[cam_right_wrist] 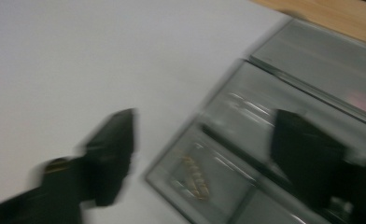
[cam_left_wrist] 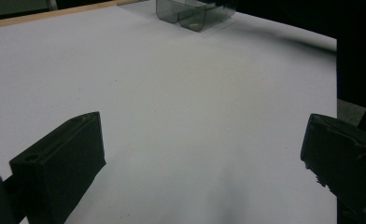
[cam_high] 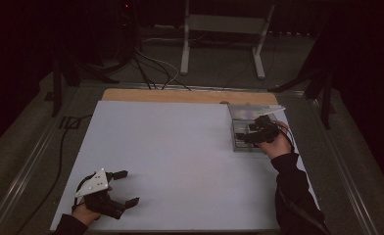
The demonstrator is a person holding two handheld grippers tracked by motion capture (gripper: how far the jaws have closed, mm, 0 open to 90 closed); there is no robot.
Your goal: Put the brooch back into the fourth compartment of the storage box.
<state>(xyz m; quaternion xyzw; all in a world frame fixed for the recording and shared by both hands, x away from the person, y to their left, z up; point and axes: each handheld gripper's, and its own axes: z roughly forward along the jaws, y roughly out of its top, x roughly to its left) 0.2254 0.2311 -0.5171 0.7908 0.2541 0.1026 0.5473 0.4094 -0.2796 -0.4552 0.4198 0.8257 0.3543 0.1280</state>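
Note:
A clear plastic compartment box [cam_high: 244, 128] with its lid raised sits at the far right of the white table [cam_high: 180, 147]. My right gripper [cam_high: 245, 135] hovers over the box, jaws open. In the right gripper view the box [cam_right_wrist: 284, 116] lies under the open gripper [cam_right_wrist: 204, 158], and a small gold chain-like item [cam_right_wrist: 195, 176] rests in a near compartment. My left gripper [cam_high: 127, 187] rests open near the table's front left corner, nothing between its jaws. From the left gripper view the box [cam_left_wrist: 193, 11] stands far off, beyond the open gripper [cam_left_wrist: 202, 154].
A wooden strip [cam_high: 190, 96] borders the table's far edge. Cables [cam_high: 151, 68] and a metal stand [cam_high: 224, 29] occupy the dark floor behind. A cable [cam_high: 58, 161] trails down the left side.

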